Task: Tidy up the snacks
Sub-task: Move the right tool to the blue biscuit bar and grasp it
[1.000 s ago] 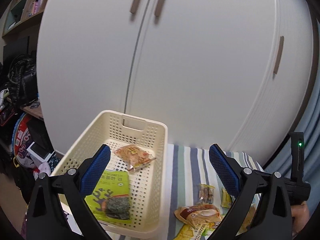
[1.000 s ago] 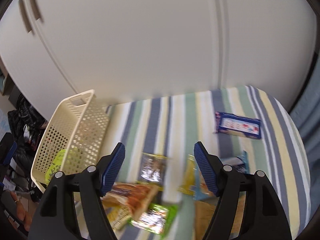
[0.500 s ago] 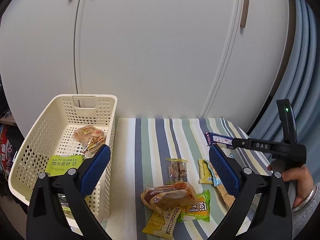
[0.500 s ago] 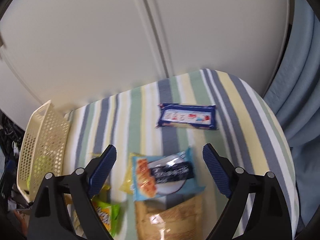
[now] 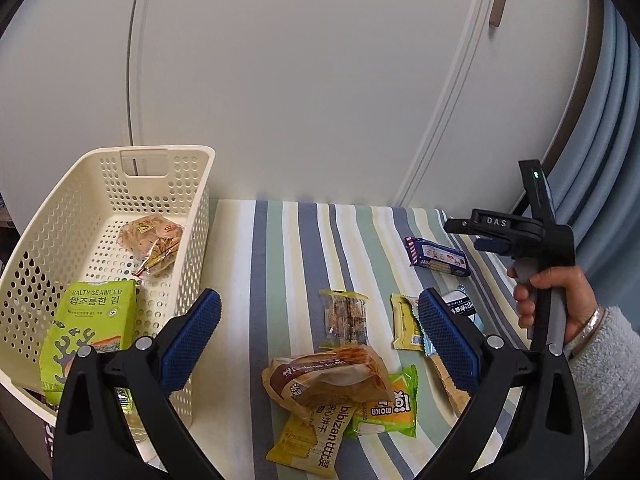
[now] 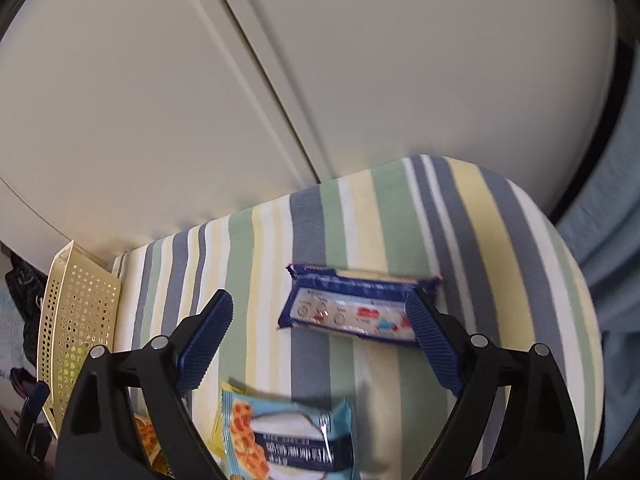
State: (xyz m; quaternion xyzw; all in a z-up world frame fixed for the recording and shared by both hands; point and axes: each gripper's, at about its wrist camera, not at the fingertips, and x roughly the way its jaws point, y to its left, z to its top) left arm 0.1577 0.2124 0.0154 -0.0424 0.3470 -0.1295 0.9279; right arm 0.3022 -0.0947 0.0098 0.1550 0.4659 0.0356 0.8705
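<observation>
Snacks lay scattered on the striped cloth [image 5: 276, 264]: a brown bread pack [image 5: 326, 376] sat on top of a yellow pack [image 5: 316, 436] and a green pack [image 5: 390, 408]. A clear-wrapped bar [image 5: 347, 316] lay just behind them, a small yellow pack [image 5: 405, 322] to its right. The navy pack [image 6: 352, 308] lay apart, farther back on the right side of the cloth. A light blue pack [image 6: 288, 436] lay nearer, below it in the right wrist view.

The basket [image 5: 60, 216] stood at the cloth's left edge and held a seaweed pack [image 5: 90, 328] at the near end and a cracker pack [image 5: 154, 242] toward the far end.

The left gripper [image 5: 318, 340] was wide open, holding nothing, above the gap between the basket and the snack pile. The right gripper [image 6: 320, 344] was also wide open and empty, hovering over the navy pack; its right pad [image 6: 432, 344] overlapped that pack's end in view, contact could not be told. A hand [image 5: 556, 304] with a bracelet and grey sleeve held its handle.

White cabinet doors [image 5: 300, 80] stood behind the cloth, a blue curtain [image 5: 616, 168] to the right.
</observation>
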